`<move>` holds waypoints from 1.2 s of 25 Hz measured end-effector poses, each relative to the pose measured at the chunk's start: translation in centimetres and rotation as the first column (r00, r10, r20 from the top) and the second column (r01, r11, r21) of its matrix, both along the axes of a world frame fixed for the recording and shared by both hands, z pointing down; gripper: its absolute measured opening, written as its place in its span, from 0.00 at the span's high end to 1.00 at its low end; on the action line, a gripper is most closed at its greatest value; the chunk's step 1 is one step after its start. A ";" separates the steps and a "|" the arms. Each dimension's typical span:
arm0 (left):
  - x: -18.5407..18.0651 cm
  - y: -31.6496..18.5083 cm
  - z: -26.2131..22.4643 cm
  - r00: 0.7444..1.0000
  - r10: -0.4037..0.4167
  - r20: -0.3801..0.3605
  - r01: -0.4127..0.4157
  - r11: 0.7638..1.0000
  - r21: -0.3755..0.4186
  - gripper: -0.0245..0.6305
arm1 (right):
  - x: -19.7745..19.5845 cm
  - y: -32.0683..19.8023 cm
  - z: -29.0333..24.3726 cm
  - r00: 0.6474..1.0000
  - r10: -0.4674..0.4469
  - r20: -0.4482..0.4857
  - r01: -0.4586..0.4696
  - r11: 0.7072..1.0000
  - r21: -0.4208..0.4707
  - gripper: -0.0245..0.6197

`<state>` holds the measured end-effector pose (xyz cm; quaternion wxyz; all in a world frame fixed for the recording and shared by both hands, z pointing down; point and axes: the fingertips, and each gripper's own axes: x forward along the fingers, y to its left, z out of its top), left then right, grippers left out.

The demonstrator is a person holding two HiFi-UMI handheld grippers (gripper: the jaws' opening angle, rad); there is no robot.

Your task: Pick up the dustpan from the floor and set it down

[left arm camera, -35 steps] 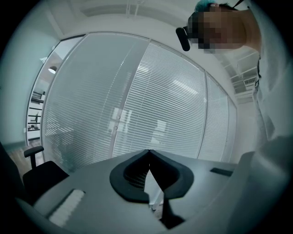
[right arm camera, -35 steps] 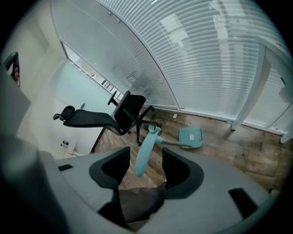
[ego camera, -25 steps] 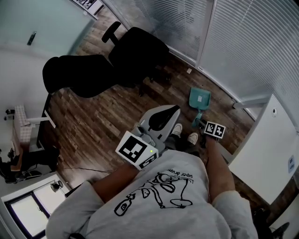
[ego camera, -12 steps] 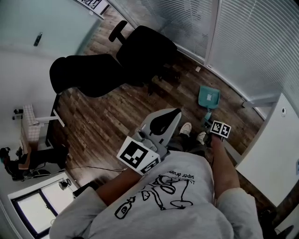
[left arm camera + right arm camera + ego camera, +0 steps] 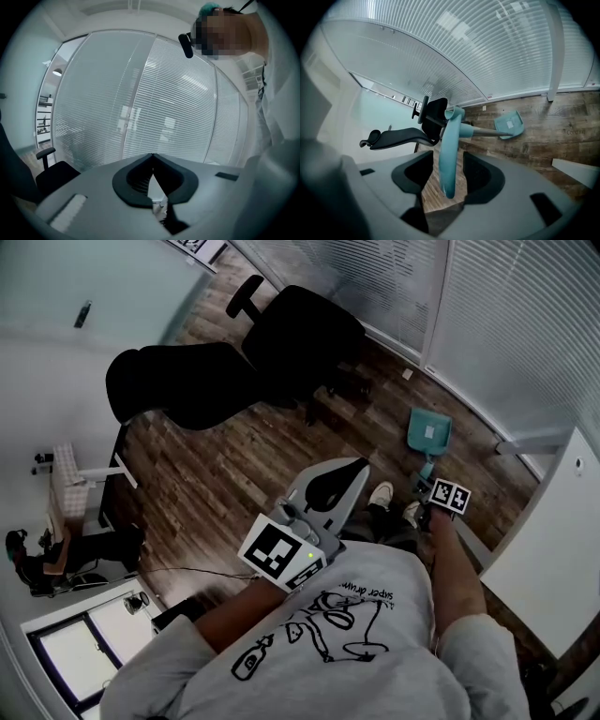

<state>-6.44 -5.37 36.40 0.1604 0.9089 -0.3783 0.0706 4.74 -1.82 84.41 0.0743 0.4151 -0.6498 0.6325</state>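
The dustpan (image 5: 428, 432) is turquoise: a shallow pan with a pale label, a thin dark shaft and a long turquoise grip (image 5: 449, 150). Its pan rests on the wood floor (image 5: 216, 484), right of the black office chair (image 5: 300, 334). The right gripper (image 5: 446, 158) straddles the grip. Its jaws have just been closing, but gaps still show on both sides. The left gripper (image 5: 151, 157) is clenched on nothing.

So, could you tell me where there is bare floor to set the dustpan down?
The widest bare floor lies between the black chairs and the person's shoes. A narrower strip runs between the dustpan and the white cabinet. It is crowded under the chairs, by the blinds.
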 end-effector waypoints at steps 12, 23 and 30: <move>-0.2 -0.3 0.0 1.000 -0.011 0.007 0.011 1.000 0.000 0.96 | -0.1 -1.1 -0.6 1.000 -0.009 0.008 0.009 0.999 0.036 0.84; 0.0 -0.3 -0.5 1.000 -0.009 -0.001 0.009 1.000 0.013 0.96 | 0.5 -2.4 -1.9 1.000 0.009 0.004 -0.009 0.997 0.082 0.84; 0.2 0.0 -0.8 1.000 -0.010 -0.009 0.010 1.000 0.022 0.96 | 1.1 -2.8 -2.9 1.000 0.002 -0.004 -0.002 0.994 0.108 0.84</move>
